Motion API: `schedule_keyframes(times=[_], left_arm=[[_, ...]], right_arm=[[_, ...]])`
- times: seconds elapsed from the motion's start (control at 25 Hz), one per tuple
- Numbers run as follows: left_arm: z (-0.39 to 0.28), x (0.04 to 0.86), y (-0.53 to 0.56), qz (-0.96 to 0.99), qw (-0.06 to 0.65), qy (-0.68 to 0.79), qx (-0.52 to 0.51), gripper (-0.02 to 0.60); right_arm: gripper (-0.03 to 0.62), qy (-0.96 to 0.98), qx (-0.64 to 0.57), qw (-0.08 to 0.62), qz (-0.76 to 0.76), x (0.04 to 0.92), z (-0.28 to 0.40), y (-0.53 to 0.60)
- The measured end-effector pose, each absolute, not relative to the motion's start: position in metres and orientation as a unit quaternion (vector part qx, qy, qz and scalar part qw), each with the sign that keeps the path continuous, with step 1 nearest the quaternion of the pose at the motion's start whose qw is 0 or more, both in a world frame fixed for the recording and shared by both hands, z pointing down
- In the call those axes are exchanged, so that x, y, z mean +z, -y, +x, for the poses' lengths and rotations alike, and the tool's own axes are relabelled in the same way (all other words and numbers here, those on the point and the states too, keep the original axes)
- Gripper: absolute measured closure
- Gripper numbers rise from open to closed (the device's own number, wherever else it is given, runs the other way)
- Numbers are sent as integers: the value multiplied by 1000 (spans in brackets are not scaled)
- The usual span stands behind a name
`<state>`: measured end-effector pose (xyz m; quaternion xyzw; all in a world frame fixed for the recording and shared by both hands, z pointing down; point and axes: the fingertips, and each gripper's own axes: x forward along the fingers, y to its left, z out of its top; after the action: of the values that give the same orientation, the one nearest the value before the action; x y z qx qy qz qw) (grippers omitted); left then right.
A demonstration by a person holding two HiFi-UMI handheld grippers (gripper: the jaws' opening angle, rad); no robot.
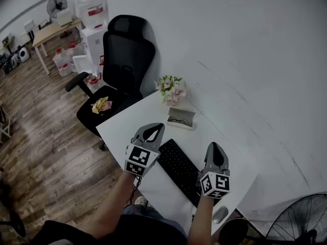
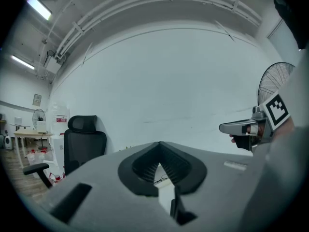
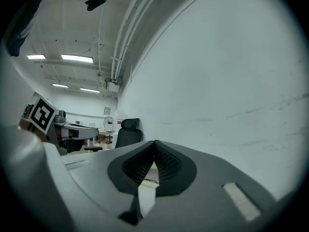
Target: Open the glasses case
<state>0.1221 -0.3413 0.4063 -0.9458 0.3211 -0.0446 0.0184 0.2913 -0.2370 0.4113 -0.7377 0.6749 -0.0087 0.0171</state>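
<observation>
Lying open on the white desk (image 1: 120,126) beside a pink-and-white flower bunch (image 1: 171,89): white rectangular glasses case (image 1: 181,118), contents barely legible. Left claw (image 1: 158,126) and right claw (image 1: 214,145) both pressed together, empty, well apart from it. Grey computer mouse (image 1: 220,214) partly hidden.

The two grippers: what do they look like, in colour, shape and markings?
Both the left gripper and the right gripper are grey plastic, tapering to pointed jaws lined with black ribbing. Each carries a cube with black-and-white square markers at its rear. No sleeves show on the forearms.
</observation>
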Motion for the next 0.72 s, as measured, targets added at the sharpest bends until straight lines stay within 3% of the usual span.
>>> schedule_keyframes(times=[0.72], left_arm=[[113,409,340,-939,19,-338,-51,574]], right_arm=[[589,-689,-22,11,-724,419,281,243]])
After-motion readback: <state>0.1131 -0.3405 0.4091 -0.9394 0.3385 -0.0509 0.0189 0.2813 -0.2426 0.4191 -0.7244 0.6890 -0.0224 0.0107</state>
